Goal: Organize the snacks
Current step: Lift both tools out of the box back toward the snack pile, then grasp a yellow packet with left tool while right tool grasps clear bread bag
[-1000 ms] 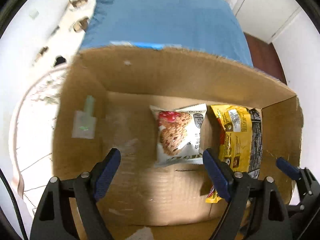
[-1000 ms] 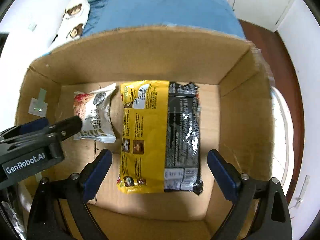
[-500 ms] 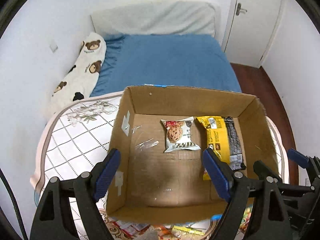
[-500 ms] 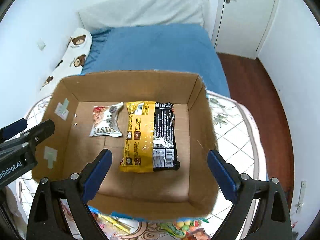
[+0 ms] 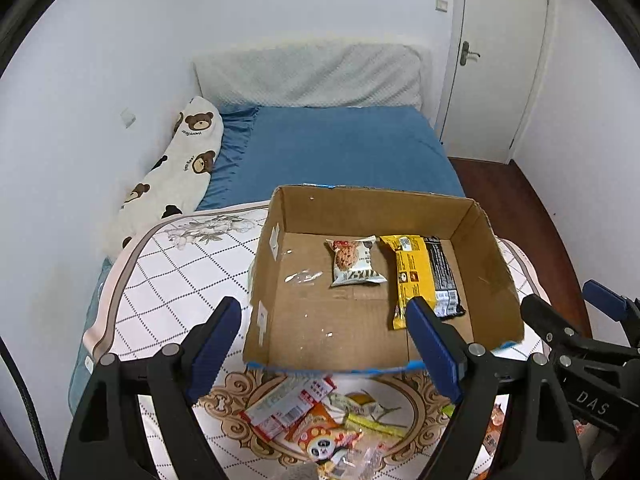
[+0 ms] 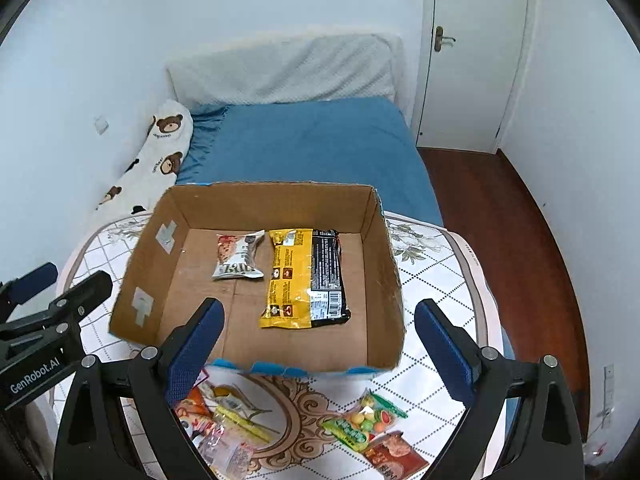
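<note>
An open cardboard box stands on the table. Inside lie a white cookie packet and a yellow and black noodle packet, side by side. Loose snack packets lie on the table in front of the box; the right wrist view shows a green candy bag among them. My left gripper is open and empty above the box's near edge. My right gripper is open and empty, held high in front of the box.
The table has a white checked cloth. A blue bed with a bear-print pillow lies behind it. A white door and wooden floor are at the right.
Both grippers have pulled up and back out of the box. The box and packets now look smaller, and the loose snacks on the table have come into view.
</note>
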`<state>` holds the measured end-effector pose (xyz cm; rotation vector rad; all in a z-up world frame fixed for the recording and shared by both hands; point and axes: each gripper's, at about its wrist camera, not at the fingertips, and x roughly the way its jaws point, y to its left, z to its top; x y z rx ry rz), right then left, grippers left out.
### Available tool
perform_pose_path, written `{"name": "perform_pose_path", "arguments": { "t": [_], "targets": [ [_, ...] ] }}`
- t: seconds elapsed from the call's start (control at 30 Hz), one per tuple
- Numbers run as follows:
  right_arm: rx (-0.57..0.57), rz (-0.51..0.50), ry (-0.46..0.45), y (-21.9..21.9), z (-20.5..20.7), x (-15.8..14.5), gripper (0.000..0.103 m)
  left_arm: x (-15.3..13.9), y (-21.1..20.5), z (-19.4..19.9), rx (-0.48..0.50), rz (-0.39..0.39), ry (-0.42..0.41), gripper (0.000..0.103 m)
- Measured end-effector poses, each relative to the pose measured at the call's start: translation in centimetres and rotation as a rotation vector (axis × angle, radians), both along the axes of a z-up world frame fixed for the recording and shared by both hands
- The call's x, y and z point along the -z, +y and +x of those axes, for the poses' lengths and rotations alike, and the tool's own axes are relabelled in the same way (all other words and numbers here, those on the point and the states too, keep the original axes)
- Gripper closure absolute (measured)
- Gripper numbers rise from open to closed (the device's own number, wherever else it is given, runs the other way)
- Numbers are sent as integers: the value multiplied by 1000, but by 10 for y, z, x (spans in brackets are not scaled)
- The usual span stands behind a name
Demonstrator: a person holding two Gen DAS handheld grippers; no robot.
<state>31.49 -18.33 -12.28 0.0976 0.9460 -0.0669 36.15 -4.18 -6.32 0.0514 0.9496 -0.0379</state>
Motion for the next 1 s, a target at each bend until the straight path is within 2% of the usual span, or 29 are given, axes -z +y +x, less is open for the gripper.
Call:
{"name": "perform_pose_path", "arguments": {
  "t": [0.13,0.23,0.33,0.4,0.47,0.6,0.7,0.83,0.87,0.93,0.97,1.0],
  "targets": [
    [10,29,16,0,-21,-1,5,1,5,-20,-1,-8,14,19],
    [17,96,73,-1,-40,13,5,12,10,-39,-5,-4,58,19],
    [25,164,149,0,-64,39,5,35,16,-62,11,14,130,19],
    [36,210,210,-1,-82,60,5,60,20,-82,42,42,196,19],
    [58,256,274,-3,-102,85,5,87,22,-99,87,83,273,19],
    [103,336,412,-6,-138,136,5,151,16,-139,256,193,437,19],
    [119,373,495,-4,-159,169,5,195,6,-158,379,298,517,19],
    [126,391,545,0,-172,194,5,234,-17,-166,546,376,569,19],
    [128,387,548,1,-173,197,5,245,-25,-168,605,398,587,19],
    [130,384,553,4,-171,197,5,260,-32,-170,657,438,615,20],
    [127,380,557,5,-170,198,5,263,-34,-171,673,433,617,23],
    [123,377,558,7,-168,197,5,265,-32,-171,668,421,620,32]
  ]
}}
